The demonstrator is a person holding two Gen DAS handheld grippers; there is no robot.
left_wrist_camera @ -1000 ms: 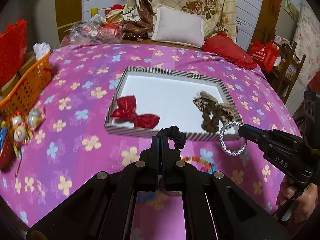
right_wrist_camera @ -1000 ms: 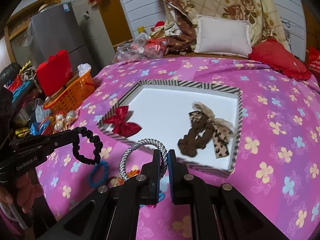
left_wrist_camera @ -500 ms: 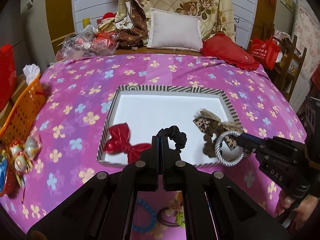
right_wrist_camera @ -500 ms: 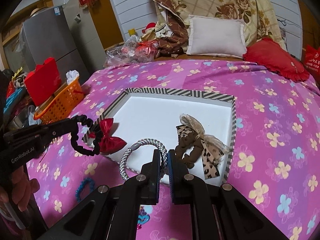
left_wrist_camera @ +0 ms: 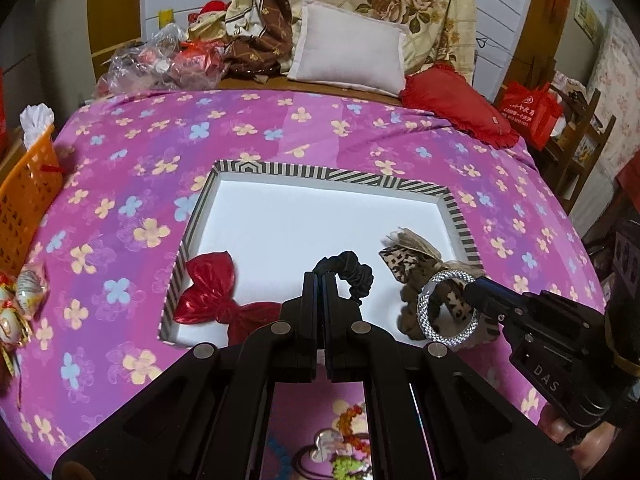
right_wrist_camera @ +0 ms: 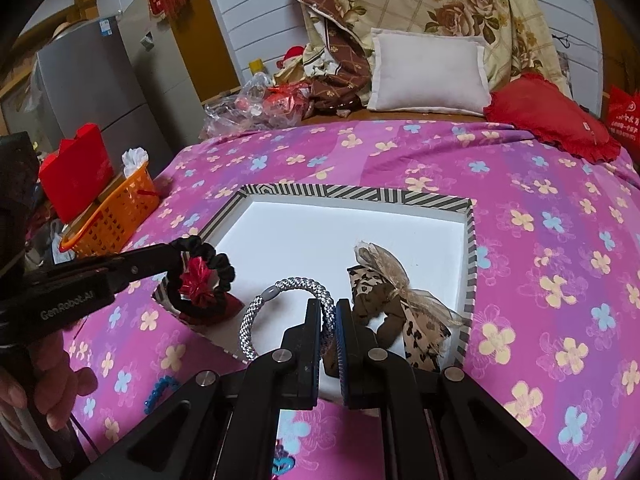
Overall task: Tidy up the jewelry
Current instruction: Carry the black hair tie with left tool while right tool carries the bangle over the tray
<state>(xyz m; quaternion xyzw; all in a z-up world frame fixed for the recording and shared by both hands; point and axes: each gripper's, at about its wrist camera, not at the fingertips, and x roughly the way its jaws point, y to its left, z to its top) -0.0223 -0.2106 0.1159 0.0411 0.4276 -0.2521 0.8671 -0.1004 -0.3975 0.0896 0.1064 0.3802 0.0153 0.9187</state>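
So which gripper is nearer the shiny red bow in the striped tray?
Left. The left gripper holds its black scrunchie right above the red bow. The right gripper, with the silver braided band, is across the tray over the leopard-print bow.

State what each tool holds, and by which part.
Left tool pinches the black scrunchie at one side of its loop. Right tool pinches the silver braided hair tie at its right side.
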